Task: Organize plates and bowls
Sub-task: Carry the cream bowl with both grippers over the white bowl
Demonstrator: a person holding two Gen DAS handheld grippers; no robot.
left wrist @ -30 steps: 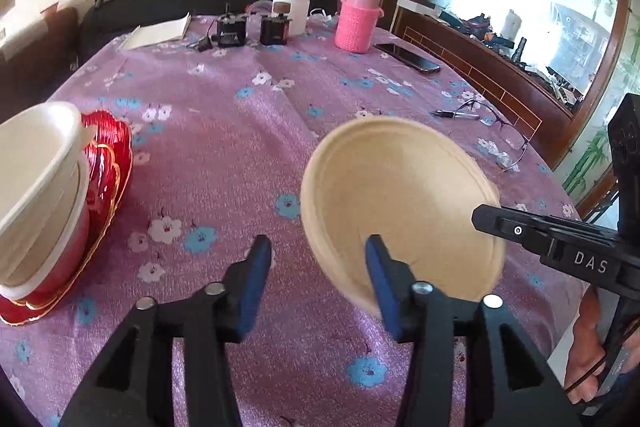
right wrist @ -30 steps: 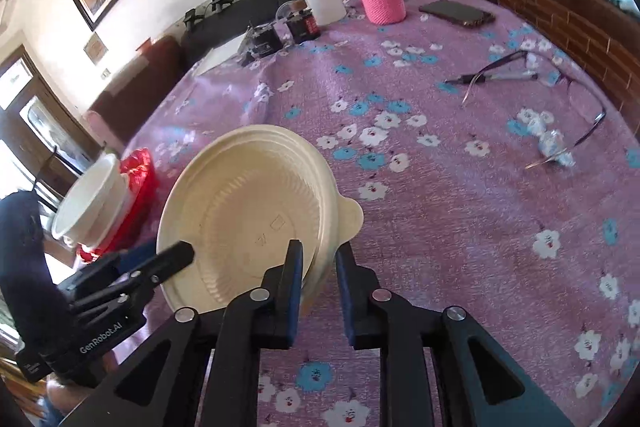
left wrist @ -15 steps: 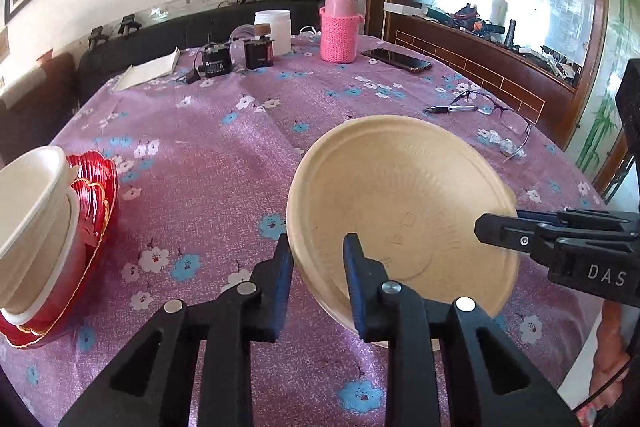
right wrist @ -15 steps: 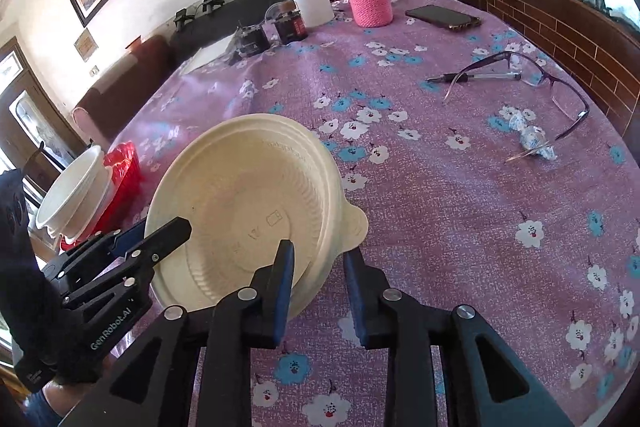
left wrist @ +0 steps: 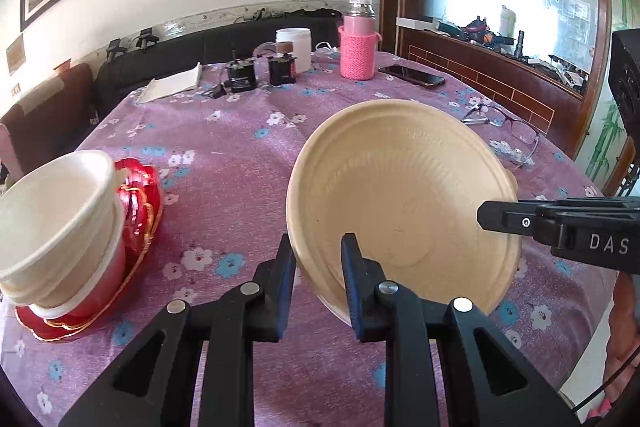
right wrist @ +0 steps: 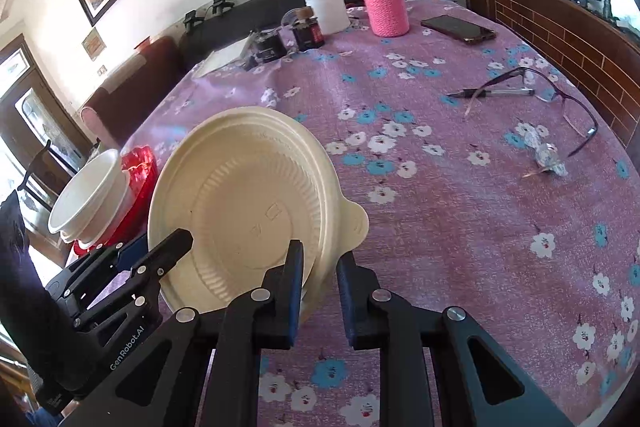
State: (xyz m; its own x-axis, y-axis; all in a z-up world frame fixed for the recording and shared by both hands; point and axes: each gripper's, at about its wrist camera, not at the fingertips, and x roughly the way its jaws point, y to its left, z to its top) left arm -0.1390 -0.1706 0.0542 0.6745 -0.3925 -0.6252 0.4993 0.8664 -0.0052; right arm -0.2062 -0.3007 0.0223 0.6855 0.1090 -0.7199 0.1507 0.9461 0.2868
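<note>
Beige bowl (left wrist: 404,203), one item, shallow and ribbed, with a small tab on its rim: held tilted above the surface (left wrist: 240,155), centre right of the left-wrist frame with its hollow showing, centre left of the right-wrist frame (right wrist: 244,211) with its underside showing. Left hand-held gripper (left wrist: 318,259): bottom centre of its own frame, fingers either side of the bowl's lower left rim with narrow gaps visible, so whether they pinch it cannot be told; seen again at lower left of the right-wrist frame (right wrist: 156,251). Right hand-held gripper (right wrist: 318,267): bottom centre of its frame, fingers straddling the bowl's lower right rim, the left one against the underside, the right one standing slightly off; a firm grip cannot be told; its tip enters from the right edge of the left-wrist frame (left wrist: 504,219). Stack of white bowls (left wrist: 52,223): nested in a red-sided bowl, standing on a red plate (left wrist: 140,223) with gold trim, left edge of the frame, well apart from the held bowl. Surface covering: purple cloth with white and blue flowers. Sundries at the far end: pink knitted bottle (left wrist: 358,43), white jar (left wrist: 294,47), two small dark jars (left wrist: 262,75), notepad (left wrist: 172,87). Right side: phone (right wrist: 460,29), pen (right wrist: 492,92), spectacles (right wrist: 560,107).
</note>
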